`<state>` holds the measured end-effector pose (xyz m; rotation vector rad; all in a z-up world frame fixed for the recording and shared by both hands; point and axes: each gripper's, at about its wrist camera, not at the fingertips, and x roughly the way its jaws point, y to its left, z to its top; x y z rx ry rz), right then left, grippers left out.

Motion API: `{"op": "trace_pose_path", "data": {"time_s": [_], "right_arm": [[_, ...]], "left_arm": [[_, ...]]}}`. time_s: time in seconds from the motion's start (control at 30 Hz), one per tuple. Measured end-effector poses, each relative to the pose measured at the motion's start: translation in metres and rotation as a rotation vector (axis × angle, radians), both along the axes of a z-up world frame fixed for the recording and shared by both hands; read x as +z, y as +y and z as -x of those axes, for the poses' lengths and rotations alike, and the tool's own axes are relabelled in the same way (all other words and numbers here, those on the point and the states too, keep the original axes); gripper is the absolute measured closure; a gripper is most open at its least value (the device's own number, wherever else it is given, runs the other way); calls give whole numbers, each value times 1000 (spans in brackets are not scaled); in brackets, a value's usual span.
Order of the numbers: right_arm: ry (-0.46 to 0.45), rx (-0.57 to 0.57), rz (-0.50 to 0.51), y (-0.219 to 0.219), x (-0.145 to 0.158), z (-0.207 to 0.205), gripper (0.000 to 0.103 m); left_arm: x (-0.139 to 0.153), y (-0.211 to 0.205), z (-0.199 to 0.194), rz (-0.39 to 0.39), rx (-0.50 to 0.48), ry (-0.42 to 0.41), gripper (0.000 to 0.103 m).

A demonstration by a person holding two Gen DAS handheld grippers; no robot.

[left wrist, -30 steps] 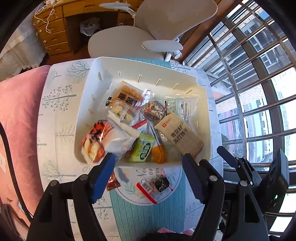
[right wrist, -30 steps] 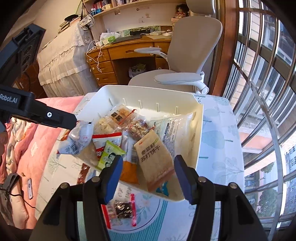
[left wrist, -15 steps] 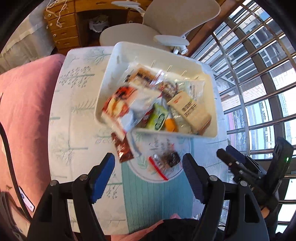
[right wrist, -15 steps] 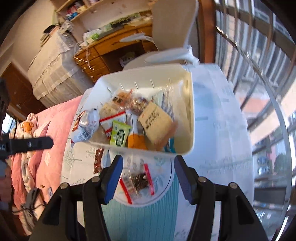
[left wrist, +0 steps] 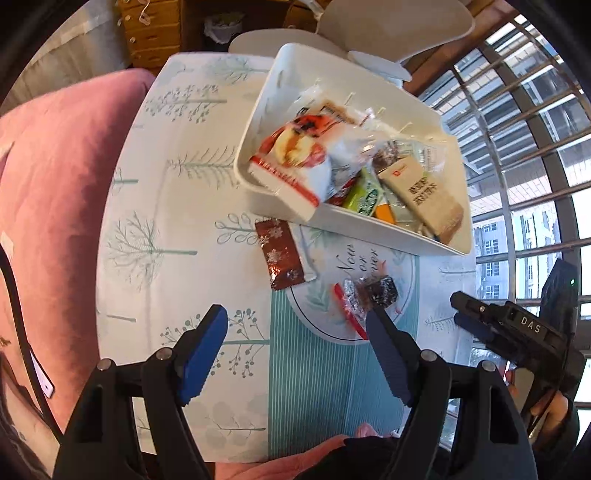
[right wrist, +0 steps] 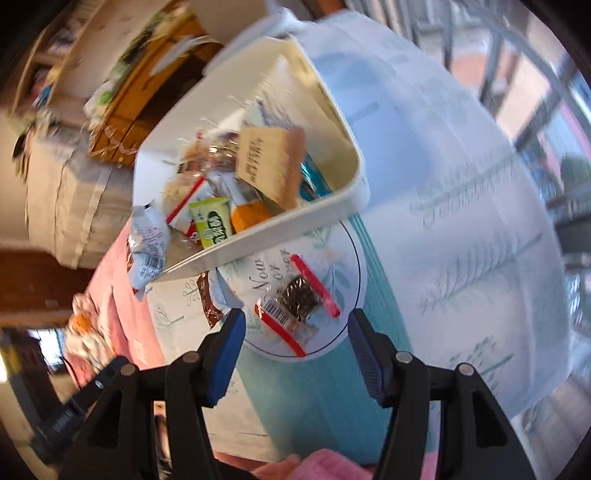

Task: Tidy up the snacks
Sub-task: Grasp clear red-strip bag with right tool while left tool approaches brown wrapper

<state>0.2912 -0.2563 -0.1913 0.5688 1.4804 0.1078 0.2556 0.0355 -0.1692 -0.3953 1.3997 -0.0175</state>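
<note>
A white bin [left wrist: 369, 221] piled with snack packs stands at the far right of the tree-print tablecloth [left wrist: 166, 221]. A big red-and-white bag [left wrist: 291, 162] hangs over its near left rim. On the cloth in front of the bin lie a brown snowflake wrapper [left wrist: 280, 254] and a clear red-edged packet [left wrist: 365, 295] with dark pieces inside. My left gripper [left wrist: 295, 317] hovers over the cloth, its jaws opening and holding nothing, with the packet by its right fingertip. My right gripper [right wrist: 295, 319] is open just short of the packet [right wrist: 297, 301]; the bin [right wrist: 332, 199] is beyond.
Pink bedding [left wrist: 48, 221] borders the table on the left. A barred window [left wrist: 535, 129] runs along the right. A grey office chair [left wrist: 388, 22] and a wooden desk stand behind the bin. A person's hand [left wrist: 546, 406] shows at the lower right.
The left gripper has pulled back and leftward from the bin, so the bin now sits farther off at the upper right. The right gripper has rolled and come down toward the red-edged packet.
</note>
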Motion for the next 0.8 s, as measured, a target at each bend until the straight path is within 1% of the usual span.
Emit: {"op": "trace_pose_path", "data": {"time_s": [0.07, 0.17, 0.33, 0.4, 0.57, 0.7, 0.8], "right_arm": [[57, -61, -16, -2, -13, 2, 45], [129, -144, -53, -4, -31, 7, 45], [200, -255, -91, 1, -55, 13, 45], [207, -267, -79, 4, -58, 12, 45], [223, -283, -58, 20, -70, 6, 45], [231, -303, -41, 30, -77, 0, 45], [255, -315, -32, 37, -85, -5, 45]], "left_arm": [[-9, 2, -2, 17, 18, 7, 27], [-21, 2, -5, 3, 36, 6, 26], [-46, 1, -12, -6, 43, 28, 26], [-56, 0, -15, 3, 38, 37, 26], [-80, 0, -21, -8, 44, 64, 26], [-95, 0, -30, -16, 49, 72, 26], [-107, 0, -36, -19, 53, 85, 26]]}}
